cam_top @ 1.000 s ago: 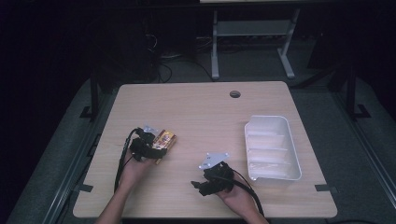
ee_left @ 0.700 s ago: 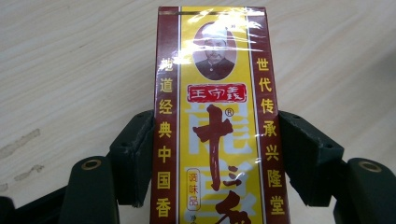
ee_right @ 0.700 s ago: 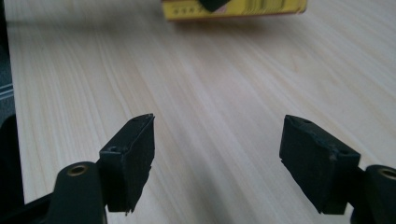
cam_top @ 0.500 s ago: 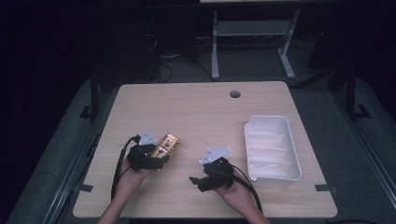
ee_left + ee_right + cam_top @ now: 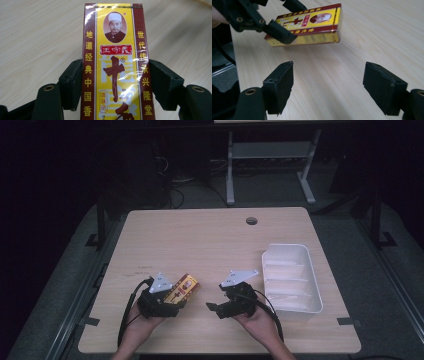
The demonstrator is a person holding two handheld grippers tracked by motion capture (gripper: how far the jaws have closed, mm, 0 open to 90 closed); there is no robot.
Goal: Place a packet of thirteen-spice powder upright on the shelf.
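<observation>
A yellow and dark red box (image 5: 183, 287) with printed characters is clamped between the two jaws of my left gripper (image 5: 172, 298) near the table's front left. In the left gripper view the box (image 5: 115, 50) runs straight out from the left gripper (image 5: 117, 85), pressed on both long sides. My right gripper (image 5: 216, 309) is a short way to the right, pointing left at the box, open with nothing in it. In the right gripper view its own gripper (image 5: 332, 87) is spread wide over bare wood, and the box (image 5: 312, 23) is held low by the left gripper (image 5: 262, 20) beyond.
A white ribbed tray (image 5: 285, 246) stands at the right of the wooden table (image 5: 210, 245). A round cable hole (image 5: 251, 221) sits near the far edge. Cables trail from both grippers toward the front edge.
My left gripper has carried the box toward the front edge and slightly right, closer to the right gripper. The right gripper has barely shifted and stays open.
</observation>
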